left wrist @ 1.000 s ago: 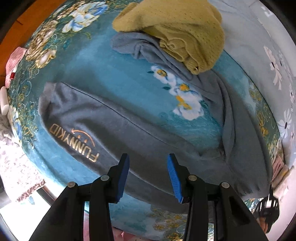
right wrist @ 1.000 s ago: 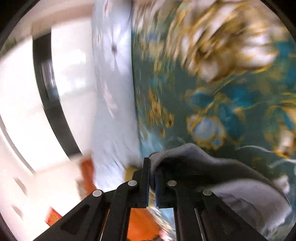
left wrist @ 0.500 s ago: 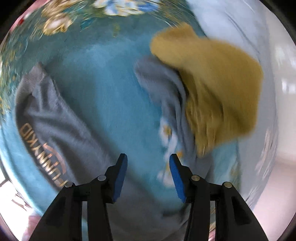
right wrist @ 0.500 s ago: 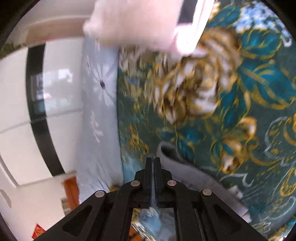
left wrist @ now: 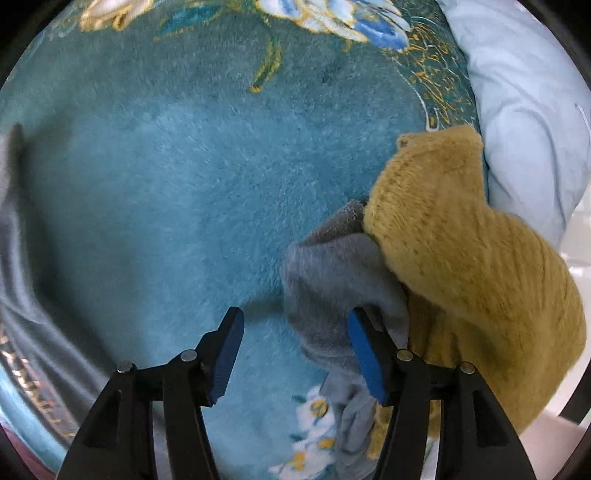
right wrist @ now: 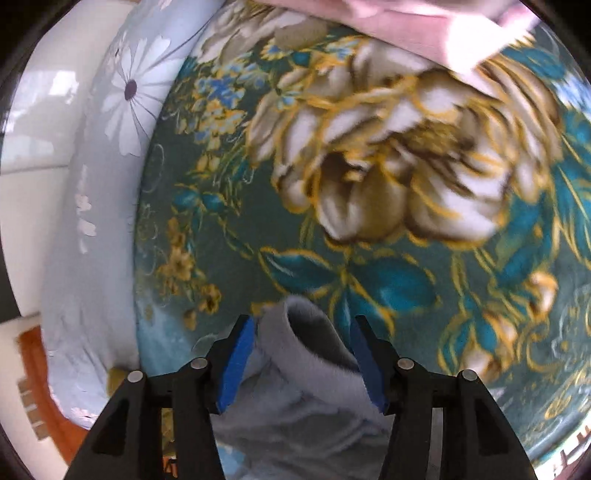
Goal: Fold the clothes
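My left gripper (left wrist: 293, 354) and right gripper (right wrist: 301, 360) are both opening, neither clamped yet. The soft grey fleece garment (right wrist: 310, 347) is light and floppy. I'd pinch its thick cuffs (left wrist: 332, 280).

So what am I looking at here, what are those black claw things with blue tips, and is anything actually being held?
Those are two hand-held grippers, one in each of a person's hands, for folding clothes. Each carries a wide-angle camera looking along its own two fingers, so each picture is one gripper's view, pointing down at a bed.

In the left view, the left gripper hovers over a teal flowered blanket. Its jaws are opening and nothing is clamped; a grey garment's cuff lies by one blue pad, partly under a mustard sweater. A pale blue quilt sits beyond.

In the right view, the right gripper is also opening. A grey garment's end lies between its pads, not pinched. Something pink lies at the top edge.
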